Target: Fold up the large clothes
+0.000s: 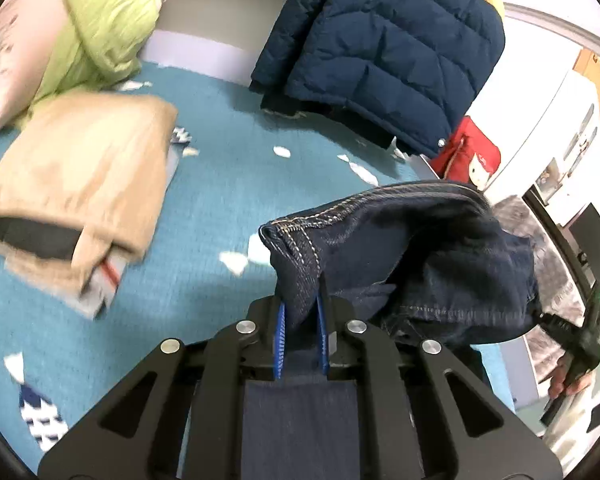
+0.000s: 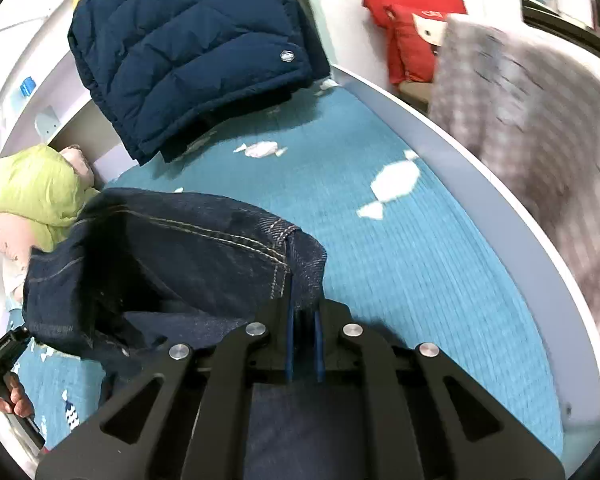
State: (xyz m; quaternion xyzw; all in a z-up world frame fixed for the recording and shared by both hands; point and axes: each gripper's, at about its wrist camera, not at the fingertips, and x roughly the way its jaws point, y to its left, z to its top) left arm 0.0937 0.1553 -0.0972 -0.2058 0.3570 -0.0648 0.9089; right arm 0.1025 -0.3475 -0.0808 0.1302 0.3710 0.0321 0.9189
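A pair of dark blue jeans (image 1: 420,248) with pale stitching hangs in the air between both grippers, above the teal bed cover (image 1: 220,184). My left gripper (image 1: 302,312) is shut on one end of the stitched band, the denim pinched between its blue pads. In the right wrist view my right gripper (image 2: 304,312) is shut on the other end of the jeans (image 2: 180,256), and the cloth sags in a loose pocket between the two grips. The right gripper also shows far right in the left wrist view (image 1: 548,318), held by a hand (image 1: 572,388).
A navy puffer jacket (image 1: 380,40) lies at the back of the bed. A folded beige garment (image 1: 80,176) sits on the left, with a lime green item (image 1: 100,20) behind it. A red item (image 2: 412,36) and a grey checked cloth (image 2: 520,120) lie beyond the white bed edge (image 2: 480,184).
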